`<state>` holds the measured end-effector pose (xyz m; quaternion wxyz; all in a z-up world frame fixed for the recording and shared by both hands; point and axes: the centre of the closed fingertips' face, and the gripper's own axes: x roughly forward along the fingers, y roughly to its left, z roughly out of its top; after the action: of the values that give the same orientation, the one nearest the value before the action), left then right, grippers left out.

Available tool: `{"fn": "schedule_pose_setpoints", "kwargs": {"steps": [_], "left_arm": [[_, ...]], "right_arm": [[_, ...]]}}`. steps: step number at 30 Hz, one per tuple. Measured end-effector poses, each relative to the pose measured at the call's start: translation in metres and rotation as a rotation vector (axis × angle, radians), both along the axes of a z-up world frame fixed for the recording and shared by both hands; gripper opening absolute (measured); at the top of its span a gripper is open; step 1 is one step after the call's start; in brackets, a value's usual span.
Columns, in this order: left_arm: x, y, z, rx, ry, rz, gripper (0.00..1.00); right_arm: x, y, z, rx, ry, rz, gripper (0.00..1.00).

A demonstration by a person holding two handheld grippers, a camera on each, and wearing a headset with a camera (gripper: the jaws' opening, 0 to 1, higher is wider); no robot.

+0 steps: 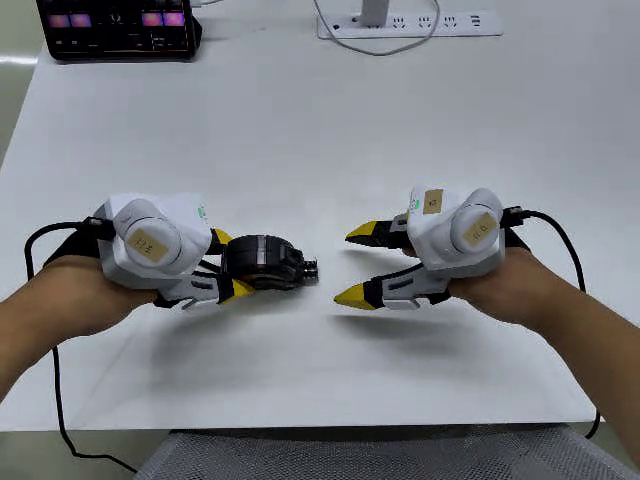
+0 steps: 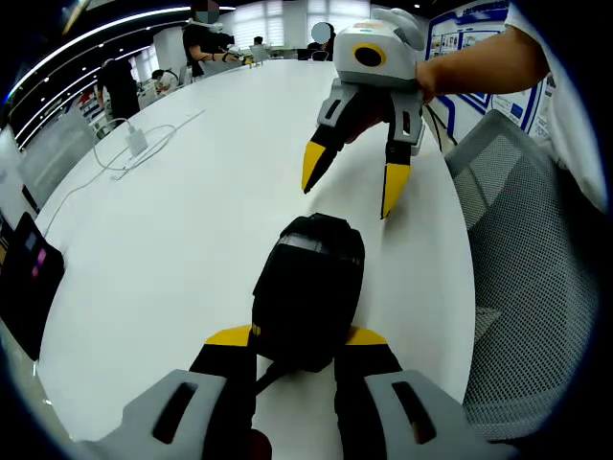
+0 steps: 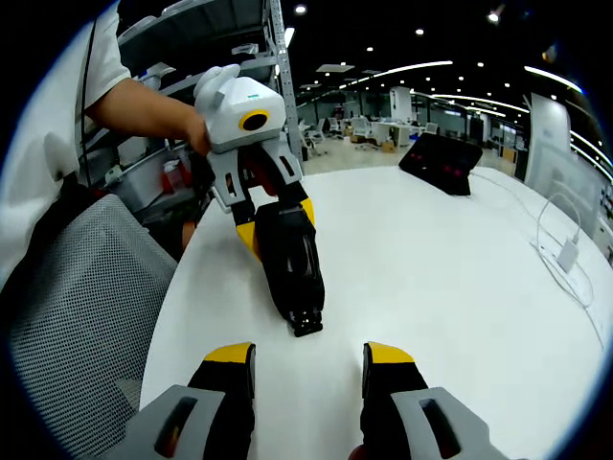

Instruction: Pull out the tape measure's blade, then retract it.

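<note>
From my seat, the left gripper (image 1: 232,264) sits at 9 o'clock on the white table (image 1: 300,130). Its yellow-tipped jaws are closed about halfway, clamping the black tape measure (image 1: 265,262) by its two flat sides. The case lies on the tabletop near the middle of my head view. Its blade end (image 1: 310,268) sits snug at the mouth of the case and faces 3 o'clock. On that side the right gripper (image 1: 346,268) points back at it with its jaws spread wide and nothing between them. The tips are near the tape measure but clear of it.

A tan sticker (image 1: 148,245) on the left gripper carries writing I cannot read. It is the same with the two tan stickers (image 1: 478,229) on the right gripper. At 11 o'clock stands a dark device (image 1: 118,25) with pink lit keys, and at 1 o'clock lies a white power strip (image 1: 410,22).
</note>
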<state>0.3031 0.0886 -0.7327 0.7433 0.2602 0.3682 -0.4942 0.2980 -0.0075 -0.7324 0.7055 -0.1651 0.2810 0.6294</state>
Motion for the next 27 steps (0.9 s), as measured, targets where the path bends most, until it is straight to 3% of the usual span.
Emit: {"fn": "schedule_pose_setpoints", "kwargs": {"steps": [27], "left_arm": [[0.001,0.000,-0.001,0.004,0.004,0.002,0.26]], "right_arm": [[0.002,0.026,-0.011,0.017,-0.014,0.078,0.22]]}}
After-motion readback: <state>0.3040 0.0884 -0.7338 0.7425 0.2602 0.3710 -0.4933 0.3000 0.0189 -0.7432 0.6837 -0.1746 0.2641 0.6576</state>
